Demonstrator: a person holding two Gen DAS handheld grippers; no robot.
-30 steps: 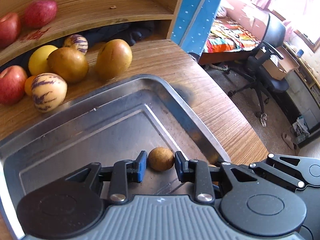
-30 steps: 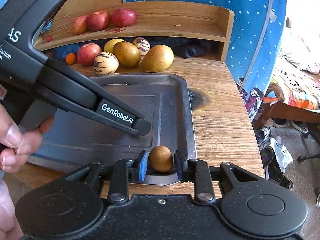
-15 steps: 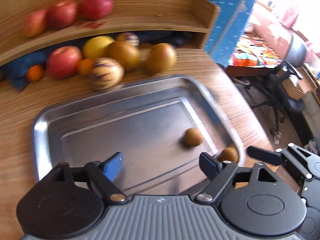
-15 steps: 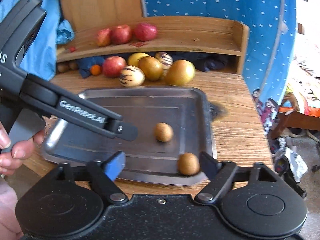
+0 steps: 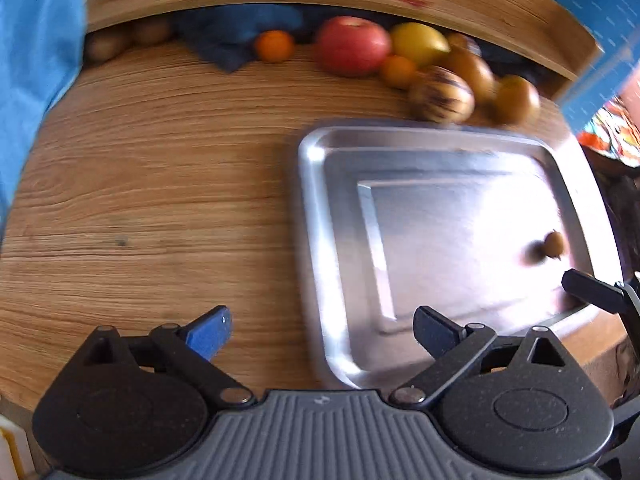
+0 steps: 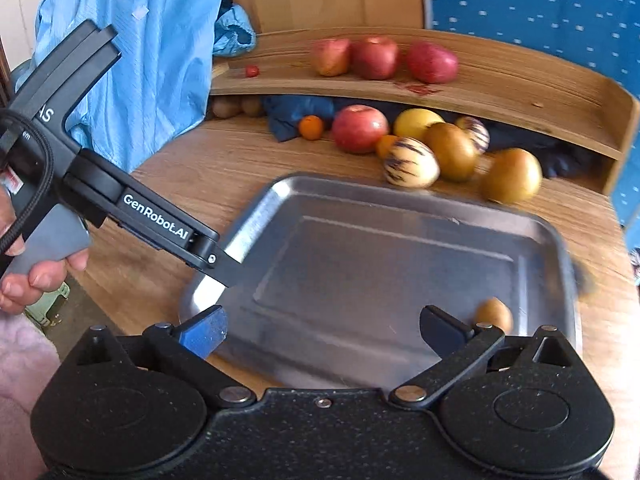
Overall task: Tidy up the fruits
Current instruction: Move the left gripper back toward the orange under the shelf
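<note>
Both claws stand wide with nothing between their fingers: the left gripper (image 5: 322,334) hangs over the near left edge of the shallow rectangular steel tray (image 5: 312,216), the right gripper (image 6: 320,332) over the tray's near rim. I judge the spread jaws suit reaching for another fruit. A small round brown fruit (image 6: 494,314) lies loose on the tray floor by its right wall, partly hidden behind the right claw's finger; the left view shows blurred brown shapes there, so I cannot tell whether one or two lie in it. The rest wait beyond the tray on the wooden table (image 5: 160,184): a red apple (image 6: 360,128), a striped cream melon-like fruit (image 6: 410,162), brown pears, small oranges. Motion blur smears the far-right fruit.
</note>
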